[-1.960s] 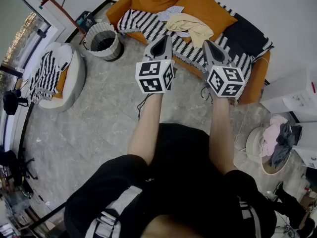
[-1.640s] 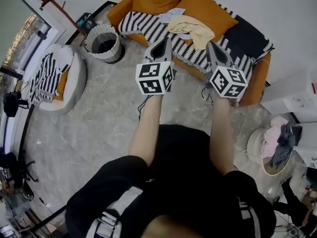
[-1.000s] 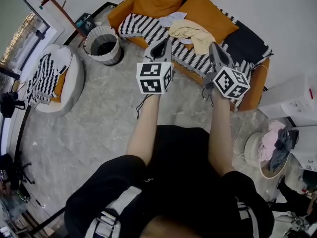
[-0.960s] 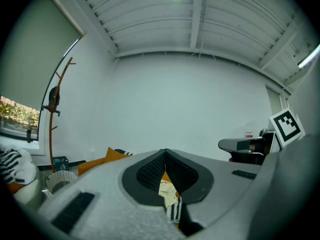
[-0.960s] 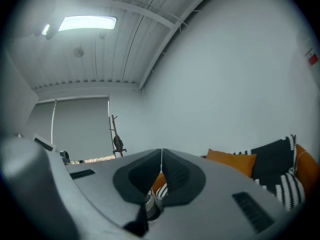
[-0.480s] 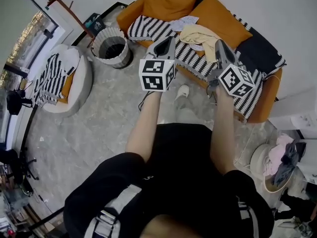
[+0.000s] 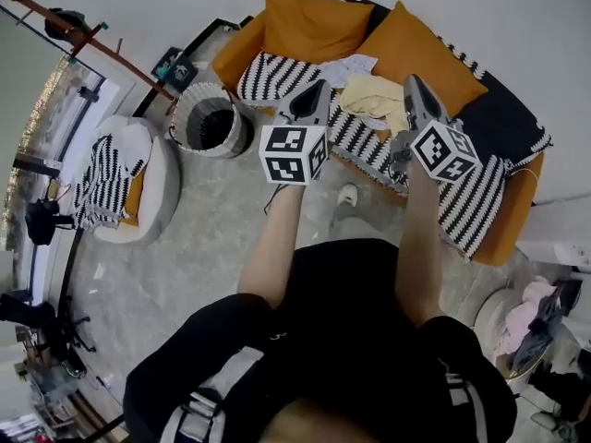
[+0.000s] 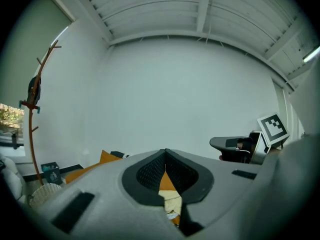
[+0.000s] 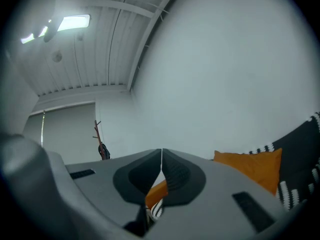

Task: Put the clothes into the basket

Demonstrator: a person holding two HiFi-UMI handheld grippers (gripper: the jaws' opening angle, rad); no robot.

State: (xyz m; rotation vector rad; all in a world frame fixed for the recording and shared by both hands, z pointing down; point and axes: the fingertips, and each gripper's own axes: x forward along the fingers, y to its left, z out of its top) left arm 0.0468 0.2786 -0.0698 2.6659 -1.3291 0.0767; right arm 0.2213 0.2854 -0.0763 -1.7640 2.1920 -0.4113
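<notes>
A pale yellow garment (image 7: 380,97) lies crumpled on the striped throw of the orange sofa (image 7: 517,233), with a light patterned cloth (image 7: 346,66) just behind it. A round striped basket (image 7: 211,124) stands on the floor left of the sofa. My left gripper (image 7: 319,87) is shut and empty, held level near the sofa's front edge, left of the yellow garment. My right gripper (image 7: 412,81) is shut and empty too, right of that garment. In the left gripper view the yellow garment (image 8: 172,204) shows below the closed jaws, and the right gripper (image 8: 235,145) is at the right.
Two orange cushions (image 7: 309,26) lean on the sofa back. A round floor cushion with a striped cloth (image 7: 125,181) lies at the left. A coat stand (image 7: 65,21) is at the back left. A white shoe (image 7: 347,195) lies on the floor by the sofa. More clothes (image 7: 534,310) sit at the right.
Both grippers, still shut, have moved forward to the sofa. The sofa, garment and basket now appear closer and lower in the head view.
</notes>
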